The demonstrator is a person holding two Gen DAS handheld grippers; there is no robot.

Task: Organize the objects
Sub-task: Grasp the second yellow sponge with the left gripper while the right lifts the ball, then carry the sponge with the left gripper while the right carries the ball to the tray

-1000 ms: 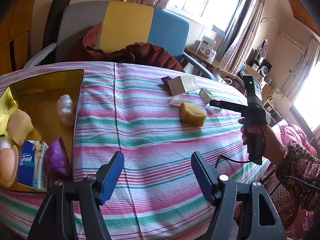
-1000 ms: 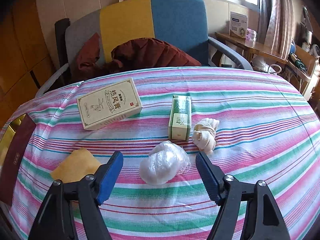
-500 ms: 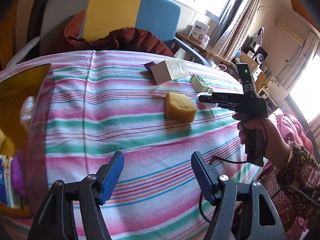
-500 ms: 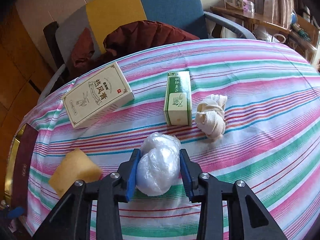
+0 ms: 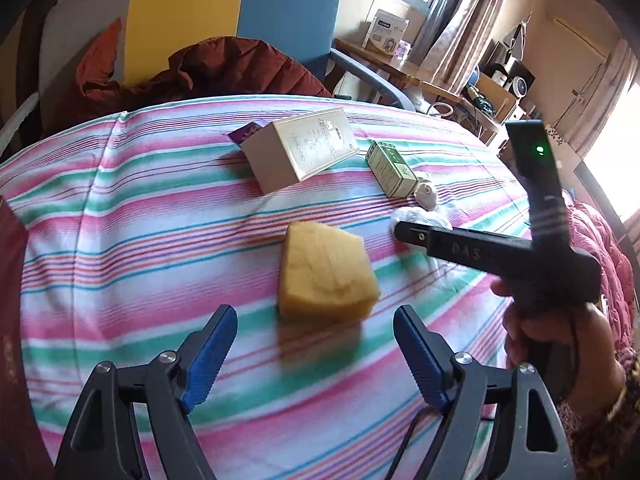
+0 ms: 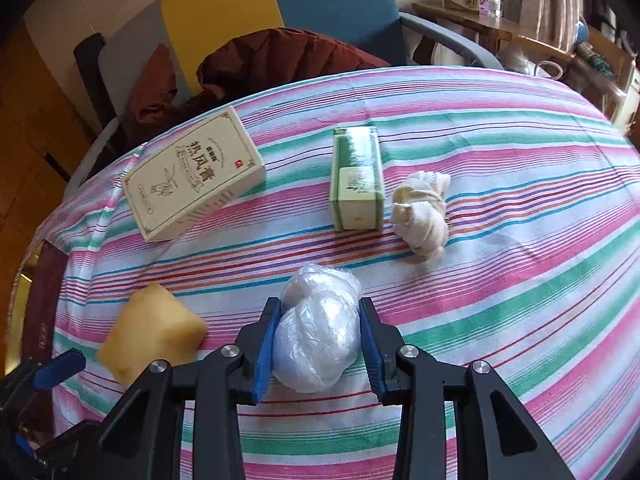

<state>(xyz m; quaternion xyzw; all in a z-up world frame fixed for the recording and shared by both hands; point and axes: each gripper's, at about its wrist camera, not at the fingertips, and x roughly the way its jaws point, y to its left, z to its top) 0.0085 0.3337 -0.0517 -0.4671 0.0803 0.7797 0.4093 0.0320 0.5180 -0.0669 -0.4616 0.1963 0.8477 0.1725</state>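
My right gripper (image 6: 318, 338) is shut on a crumpled clear plastic bag (image 6: 316, 328) on the striped tablecloth (image 6: 520, 280). My left gripper (image 5: 314, 354) is open and empty, just short of a yellow sponge (image 5: 326, 274), which also shows in the right wrist view (image 6: 150, 338). A cream box (image 6: 194, 174), a green box (image 6: 356, 178) and a knotted white cloth (image 6: 420, 210) lie farther back on the table. The left wrist view shows the cream box (image 5: 300, 154), the green box (image 5: 390, 168) and the right gripper's body (image 5: 496, 248).
A chair (image 6: 320, 8) with a dark red jacket (image 6: 272, 60) stands behind the table. A gold tray's edge (image 6: 18, 280) shows at the far left. A side shelf with a white box (image 5: 386, 32) is at the back right.
My right gripper closed on the plastic bag. My left gripper swung right, away from the gold tray, and moved up to the yellow sponge, staying open.
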